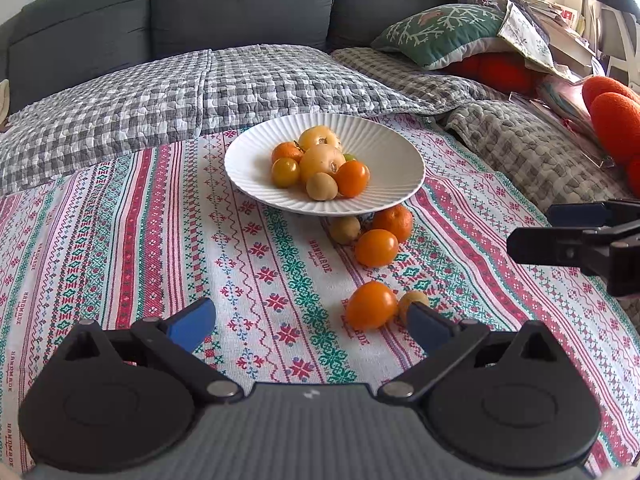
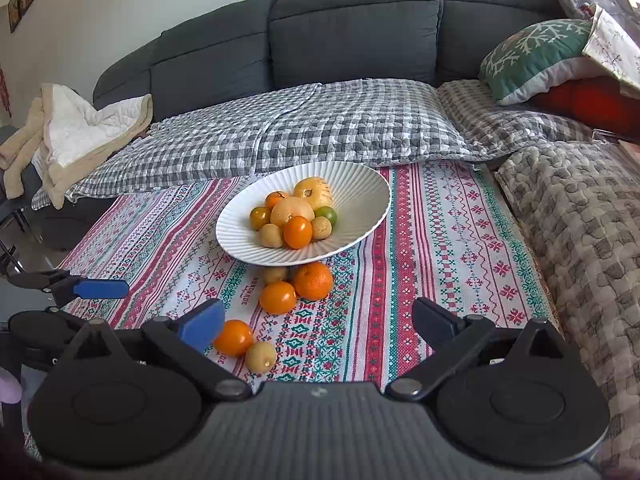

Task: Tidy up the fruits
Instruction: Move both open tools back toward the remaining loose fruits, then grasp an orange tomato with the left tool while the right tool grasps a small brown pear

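Across the frame's upper half, a grey sofa (image 2: pixel 352 24) backs the patterned cloth (image 2: pixel 440 240). At centre, a white plate (image 2: pixel 360 200) holds fruit; five loose fruits (image 2: pixel 278 297) lie below it. Left gripper (image 1: pixel 312 322) and right gripper (image 2: pixel 320 320): jaws apart, empty.

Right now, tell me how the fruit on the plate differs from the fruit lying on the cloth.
The fruit on the plate is a heaped pile on the white plate; the fruit on the cloth lies loose in two small clusters in front of it. The plate pile includes two big pale yellow fruits and a green one; the cloth has only small orange and tan ones. Both have orange and tan fruit.
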The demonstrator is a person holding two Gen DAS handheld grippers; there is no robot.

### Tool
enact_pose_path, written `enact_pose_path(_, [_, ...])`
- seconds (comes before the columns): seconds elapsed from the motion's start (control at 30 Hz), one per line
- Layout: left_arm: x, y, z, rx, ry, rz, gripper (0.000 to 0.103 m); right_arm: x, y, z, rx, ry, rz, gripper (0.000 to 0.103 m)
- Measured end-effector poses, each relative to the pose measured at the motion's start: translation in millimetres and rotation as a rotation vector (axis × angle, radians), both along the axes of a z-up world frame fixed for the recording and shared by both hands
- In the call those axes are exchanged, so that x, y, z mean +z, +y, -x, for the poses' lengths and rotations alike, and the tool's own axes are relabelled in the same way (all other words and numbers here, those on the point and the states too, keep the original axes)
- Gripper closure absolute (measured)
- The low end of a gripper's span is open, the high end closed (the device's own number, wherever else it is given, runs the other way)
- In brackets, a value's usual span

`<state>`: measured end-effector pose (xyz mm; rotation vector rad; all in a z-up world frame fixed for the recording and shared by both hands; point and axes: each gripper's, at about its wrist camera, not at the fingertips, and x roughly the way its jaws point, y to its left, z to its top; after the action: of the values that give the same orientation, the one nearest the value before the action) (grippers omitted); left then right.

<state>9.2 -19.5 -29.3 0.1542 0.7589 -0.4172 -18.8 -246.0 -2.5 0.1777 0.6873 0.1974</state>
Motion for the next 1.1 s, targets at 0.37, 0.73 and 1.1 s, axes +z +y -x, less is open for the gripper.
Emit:
enact_pose_path(0.37, [-25.7,-18.3,-2.7,-0.094,-0.045,-0.034,0.015,-21.1,3.6,4.6,0.038,0.034,0.08,0.003])
enact_pose_path(0.73, [-40.1,-29.3,-18.4,-0.167,-0.004,-0.027,0.05,-35.6,15.9,3.3,0.087,0.072,0.139,0.003])
enact_pose_path(1.1, [-28.9,-25.3,-24.9,-0.143,0.051,-0.028,0.083,-44.2,35.1,-2.1,0.144,0.076,0.163,0.007])
